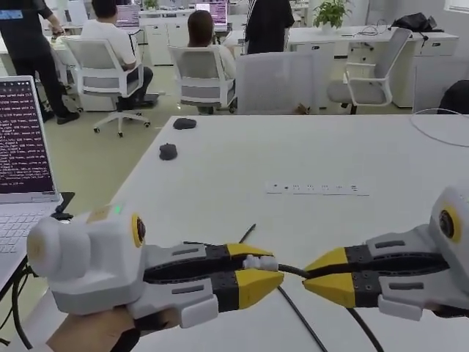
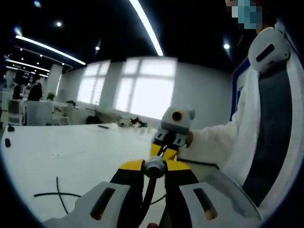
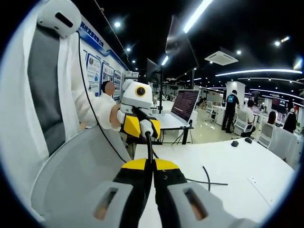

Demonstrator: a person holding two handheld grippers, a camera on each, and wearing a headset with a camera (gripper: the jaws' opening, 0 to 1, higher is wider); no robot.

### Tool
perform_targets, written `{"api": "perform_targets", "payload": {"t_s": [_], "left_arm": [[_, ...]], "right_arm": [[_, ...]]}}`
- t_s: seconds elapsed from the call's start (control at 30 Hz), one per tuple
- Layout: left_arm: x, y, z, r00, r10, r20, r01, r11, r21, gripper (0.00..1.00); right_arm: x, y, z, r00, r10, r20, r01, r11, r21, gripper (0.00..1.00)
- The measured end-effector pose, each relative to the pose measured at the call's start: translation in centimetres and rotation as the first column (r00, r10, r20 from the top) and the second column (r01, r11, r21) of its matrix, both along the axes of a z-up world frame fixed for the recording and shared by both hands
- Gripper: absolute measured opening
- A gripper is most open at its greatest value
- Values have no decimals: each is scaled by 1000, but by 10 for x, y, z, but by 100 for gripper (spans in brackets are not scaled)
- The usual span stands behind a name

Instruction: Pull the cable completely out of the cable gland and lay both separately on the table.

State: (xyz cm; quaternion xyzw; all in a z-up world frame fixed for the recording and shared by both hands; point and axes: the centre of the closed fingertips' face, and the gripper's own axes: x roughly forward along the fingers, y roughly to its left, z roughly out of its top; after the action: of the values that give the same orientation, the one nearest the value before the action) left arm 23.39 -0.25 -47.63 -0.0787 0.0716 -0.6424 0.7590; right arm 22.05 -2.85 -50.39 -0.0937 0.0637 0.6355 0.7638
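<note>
My left gripper (image 1: 272,265) holds a small white cable gland (image 1: 257,262) between its yellow jaws, just above the white table (image 1: 308,154). A black cable (image 1: 292,270) comes out of the gland's right end and runs a short way into my right gripper (image 1: 306,276), which is shut on it. Past those jaws the cable (image 1: 300,315) trails down over the table's front. In the left gripper view the gland (image 2: 154,166) sits at the jaw tips, with the right gripper (image 2: 164,151) facing it. In the right gripper view the cable (image 3: 148,147) rises from my shut jaws to the gland (image 3: 146,127).
An open laptop (image 1: 22,147) stands at the left edge. Two dark computer mice (image 1: 168,152) (image 1: 184,123) lie on the far left of the table, and a flat white strip (image 1: 316,189) lies mid-table. Office chairs (image 1: 199,77) and seated people are beyond.
</note>
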Motion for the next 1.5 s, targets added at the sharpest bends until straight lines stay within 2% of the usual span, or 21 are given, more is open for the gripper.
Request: {"api": "perform_targets", "payload": {"t_s": [0.2, 0.37, 0.53, 0.77, 0.9, 0.97, 1.07, 1.2, 1.37, 1.5], "left_arm": [[3, 6, 0, 1000, 16, -8, -16, 1000, -6, 16], [5, 13, 4, 999, 29, -16, -30, 999, -26, 16], [5, 15, 5, 999, 29, -17, -30, 999, -26, 16], [3, 11, 2, 999, 30, -17, -30, 999, -19, 16], [5, 11, 0, 999, 44, -16, -44, 999, -6, 16], [7, 12, -3, 998, 62, -10, -62, 998, 11, 16], [7, 12, -3, 998, 65, -13, -65, 998, 3, 16], [8, 12, -2, 998, 67, -11, -67, 998, 1, 16], [5, 4, -6, 999, 47, 0, -47, 999, 24, 17], [2, -2, -7, 999, 32, -1, -32, 999, 23, 17]], "right_arm": [[1, -14, -17, 999, -31, -29, 30, 999, -26, 2], [5, -31, -38, 995, -79, -58, 74, 994, -81, 2], [5, -38, -45, 992, -98, -74, 91, 992, -88, 2], [5, -38, -50, 990, -110, -94, 101, 990, -96, 2], [6, -39, -52, 982, -131, -134, 119, 989, -91, 3], [6, -39, -52, 982, -134, -130, 121, 987, -103, 3], [7, -39, -50, 984, -138, -110, 126, 986, -113, 3], [11, -35, -37, 984, -143, -106, 133, 987, -91, 7], [11, -17, -8, 994, -97, -42, 94, 994, -53, 14], [11, -3, 7, 999, -54, -1, 53, 997, -55, 17]]}}
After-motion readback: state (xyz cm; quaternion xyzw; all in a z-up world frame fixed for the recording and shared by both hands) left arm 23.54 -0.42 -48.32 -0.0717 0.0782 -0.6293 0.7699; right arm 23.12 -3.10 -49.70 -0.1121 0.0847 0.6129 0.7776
